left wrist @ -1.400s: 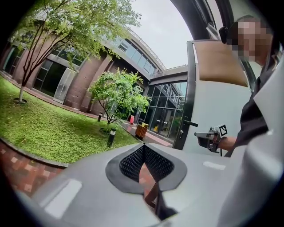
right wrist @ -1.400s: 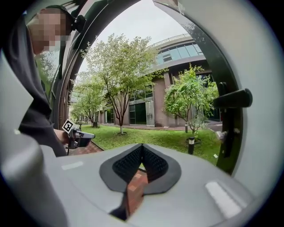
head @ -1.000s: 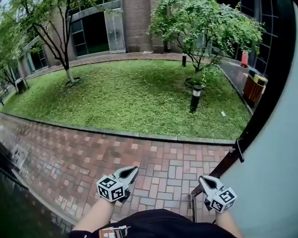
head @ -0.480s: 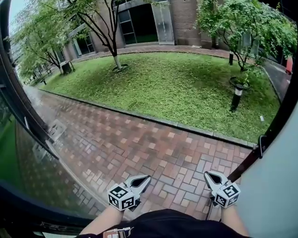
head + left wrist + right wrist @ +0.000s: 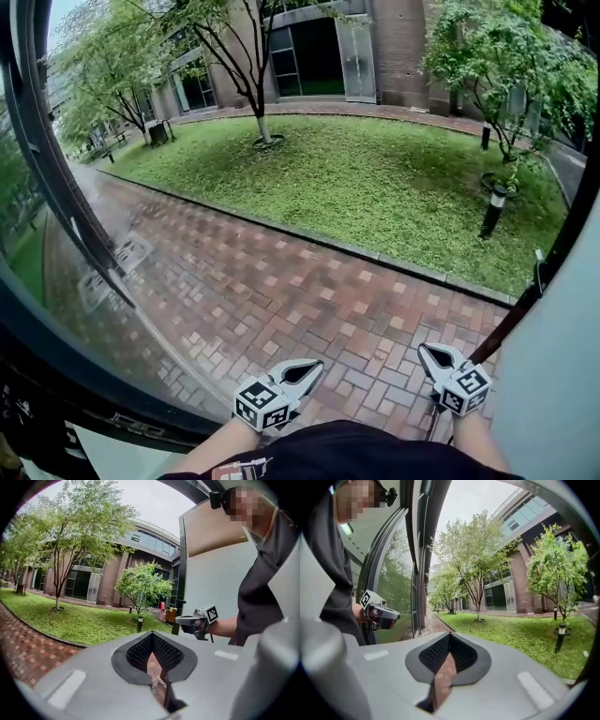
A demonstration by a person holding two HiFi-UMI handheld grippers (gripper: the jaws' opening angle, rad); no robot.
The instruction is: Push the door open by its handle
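Note:
The open door [image 5: 562, 375] is a pale panel at the right edge of the head view, with a dark edge and a dark handle bar [image 5: 511, 323] running down it. My right gripper [image 5: 427, 352] hangs just left of that bar, apart from it, jaws shut and empty. My left gripper [image 5: 313, 368] is held low over the brick paving, also shut with nothing in it. In the left gripper view the jaws [image 5: 151, 635] meet at their tips, and the right gripper [image 5: 182, 619] shows before the door [image 5: 211, 578]. The right gripper view shows its closed jaws [image 5: 449, 636] and the left gripper [image 5: 395, 616].
A dark-framed glass panel [image 5: 56, 234] curves along the left. Red brick paving [image 5: 281, 291] runs ahead, then a kerb and lawn [image 5: 375, 187] with trees and a black bollard light [image 5: 494, 211]. A brick building [image 5: 328, 56] stands behind.
The head view has swung left: the glass panel and its frame have come into view on the left, and the door panel has slid towards the right edge. Both grippers stay low and shut.

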